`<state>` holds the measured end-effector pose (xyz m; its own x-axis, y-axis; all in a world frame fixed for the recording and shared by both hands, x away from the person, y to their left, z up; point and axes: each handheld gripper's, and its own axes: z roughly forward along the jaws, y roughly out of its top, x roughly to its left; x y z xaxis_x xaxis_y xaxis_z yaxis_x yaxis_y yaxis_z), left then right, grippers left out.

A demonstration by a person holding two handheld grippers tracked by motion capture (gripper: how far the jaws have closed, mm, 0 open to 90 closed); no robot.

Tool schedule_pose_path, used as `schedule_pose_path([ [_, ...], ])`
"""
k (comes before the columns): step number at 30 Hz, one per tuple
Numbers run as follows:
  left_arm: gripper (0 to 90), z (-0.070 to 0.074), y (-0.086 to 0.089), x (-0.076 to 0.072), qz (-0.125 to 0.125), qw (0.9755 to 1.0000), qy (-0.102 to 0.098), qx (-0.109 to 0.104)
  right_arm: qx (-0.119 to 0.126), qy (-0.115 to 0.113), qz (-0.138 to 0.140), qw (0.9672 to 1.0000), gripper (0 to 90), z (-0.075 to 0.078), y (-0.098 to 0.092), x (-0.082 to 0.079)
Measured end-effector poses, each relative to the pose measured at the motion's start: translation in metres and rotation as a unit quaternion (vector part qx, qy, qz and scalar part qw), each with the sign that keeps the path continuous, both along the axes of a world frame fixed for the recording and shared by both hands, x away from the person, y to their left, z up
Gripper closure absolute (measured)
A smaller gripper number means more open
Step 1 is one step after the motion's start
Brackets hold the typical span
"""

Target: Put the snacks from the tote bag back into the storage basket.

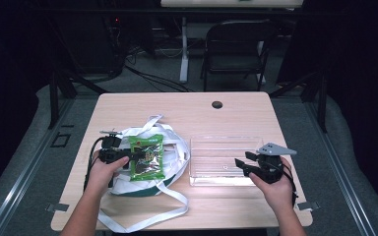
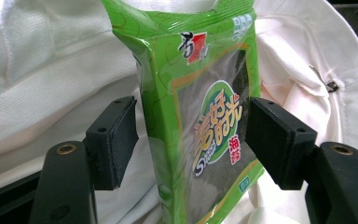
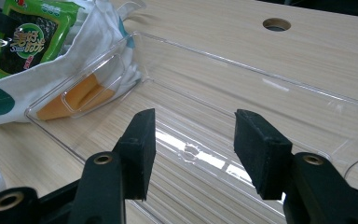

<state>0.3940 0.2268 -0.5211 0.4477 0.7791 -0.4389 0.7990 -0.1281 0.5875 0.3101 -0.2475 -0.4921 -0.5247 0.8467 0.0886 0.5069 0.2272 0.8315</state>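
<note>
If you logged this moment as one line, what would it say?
left gripper: jaws astride green snack packet, grip unclear | packet: over white bag | right gripper: open above clear tray

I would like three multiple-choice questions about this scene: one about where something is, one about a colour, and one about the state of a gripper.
1. Where does the clear tray lie?
A. To the right of the white bag
B. On top of the bag
C. On the chair

2. What colour is the snack packet?
A. Red
B. Green
C. Blue

3. How is the right gripper?
A. Shut on the packet
B. Shut on the tray's rim
C. Open over the tray

Answers: 1 A, the high view shows the tray beside the bag. 2 B, its wrapper is green. 3 C, its jaws stand apart, nothing between them.
</note>
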Motion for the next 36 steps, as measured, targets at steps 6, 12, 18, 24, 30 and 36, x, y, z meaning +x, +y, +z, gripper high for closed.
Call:
schedule_pose_path([
  [6, 35.1, -0.003, -0.001, 0.005, -0.002, 1.0, 0.006, -0.006, 0.002, 0.002, -0.004, 1.0, 48.7, 0.0, -0.002, -0.002],
  [12, 35.5, -0.006, -0.002, 0.008, -0.003, 0.9999, 0.012, -0.006, 0.0, 0.002, -0.002, 1.0, 48.7, -0.002, 0.0, -0.001],
  [18, 36.9, -0.009, -0.004, 0.01, -0.006, 0.9998, 0.016, -0.005, -0.003, 0.002, -0.001, 1.0, 48.5, -0.002, 0.001, -0.001],
  [24, 40.4, -0.011, -0.008, 0.01, -0.012, 0.9997, 0.021, -0.01, 0.002, 0.001, -0.003, 1.0, 48.5, -0.002, 0.0, -0.001],
  [30, 45.1, -0.01, -0.008, 0.009, -0.018, 0.9996, 0.02, -0.01, -0.003, 0.001, -0.002, 1.0, 48.4, -0.002, 0.0, -0.001],
  [36, 50.7, -0.008, -0.007, 0.008, -0.017, 0.9996, 0.019, -0.009, -0.001, 0.001, -0.004, 1.0, 48.4, -0.002, -0.001, -0.001],
])
